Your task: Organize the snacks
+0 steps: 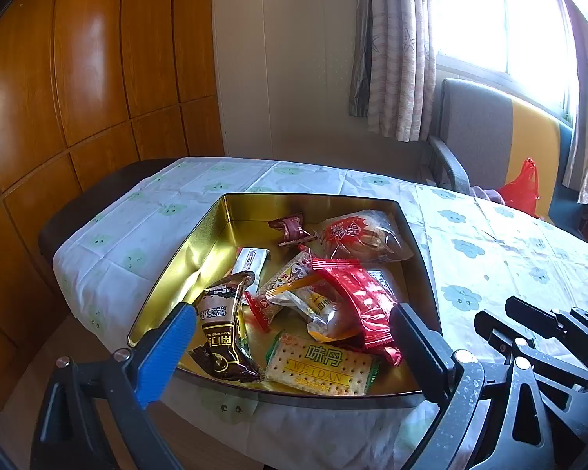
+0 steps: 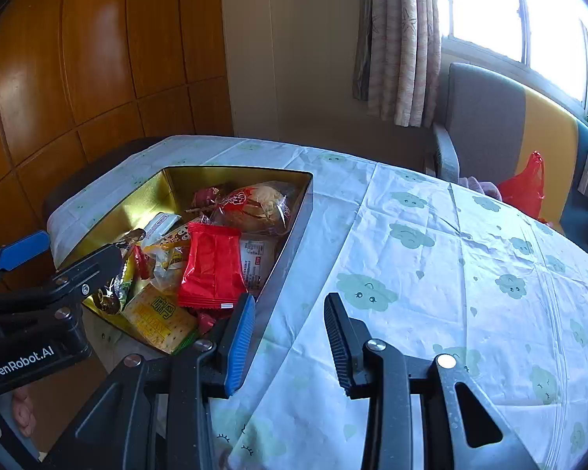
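A gold tin box [image 1: 215, 243] stands on the table and holds several snack packets: a red packet [image 1: 362, 305], a yellow cracker pack [image 1: 321, 364], a brown chocolate packet [image 1: 223, 325] and a clear bread bag [image 1: 366, 235]. My left gripper [image 1: 290, 337] hangs open and empty above the near end of the box. My right gripper [image 2: 288, 325] is open and empty over the tablecloth, just right of the box [image 2: 290, 250]. The red packet [image 2: 211, 270] and cracker pack [image 2: 160, 321] also show in the right wrist view.
A white tablecloth with green cloud faces [image 2: 431, 258] covers the table. A grey and yellow armchair [image 2: 490, 125] with a red plastic bag [image 2: 527, 186] stands behind the far right. Wooden wardrobe doors [image 1: 58, 78] stand at the left, curtains [image 1: 396, 47] by the window.
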`<state>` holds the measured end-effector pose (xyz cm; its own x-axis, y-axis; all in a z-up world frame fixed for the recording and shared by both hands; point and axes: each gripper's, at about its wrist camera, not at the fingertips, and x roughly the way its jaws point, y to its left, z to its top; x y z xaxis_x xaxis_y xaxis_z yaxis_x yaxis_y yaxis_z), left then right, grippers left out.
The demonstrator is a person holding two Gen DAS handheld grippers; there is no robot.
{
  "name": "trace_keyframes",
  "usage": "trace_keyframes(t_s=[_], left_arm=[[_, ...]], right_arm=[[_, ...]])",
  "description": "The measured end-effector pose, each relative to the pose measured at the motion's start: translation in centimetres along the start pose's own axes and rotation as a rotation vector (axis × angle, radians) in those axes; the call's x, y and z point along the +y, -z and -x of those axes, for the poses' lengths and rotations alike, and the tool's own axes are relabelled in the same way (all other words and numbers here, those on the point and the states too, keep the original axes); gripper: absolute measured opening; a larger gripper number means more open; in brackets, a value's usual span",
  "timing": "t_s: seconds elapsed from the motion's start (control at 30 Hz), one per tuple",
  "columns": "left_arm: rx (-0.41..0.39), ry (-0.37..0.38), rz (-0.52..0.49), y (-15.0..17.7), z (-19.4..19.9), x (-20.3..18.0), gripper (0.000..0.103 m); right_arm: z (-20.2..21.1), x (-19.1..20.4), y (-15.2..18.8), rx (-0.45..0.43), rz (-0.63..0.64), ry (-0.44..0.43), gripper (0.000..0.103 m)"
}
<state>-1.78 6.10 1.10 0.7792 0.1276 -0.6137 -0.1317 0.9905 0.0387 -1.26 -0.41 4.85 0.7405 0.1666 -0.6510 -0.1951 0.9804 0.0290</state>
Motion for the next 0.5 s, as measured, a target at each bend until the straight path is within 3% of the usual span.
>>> trace_keyframes(t_s=[0.5], left_arm=[[0.000, 0.001, 0.001, -0.01, 0.00, 0.05, 0.102]], right_arm=[[-0.07, 0.15, 0.16, 0.002, 0.004, -0.002, 0.037]])
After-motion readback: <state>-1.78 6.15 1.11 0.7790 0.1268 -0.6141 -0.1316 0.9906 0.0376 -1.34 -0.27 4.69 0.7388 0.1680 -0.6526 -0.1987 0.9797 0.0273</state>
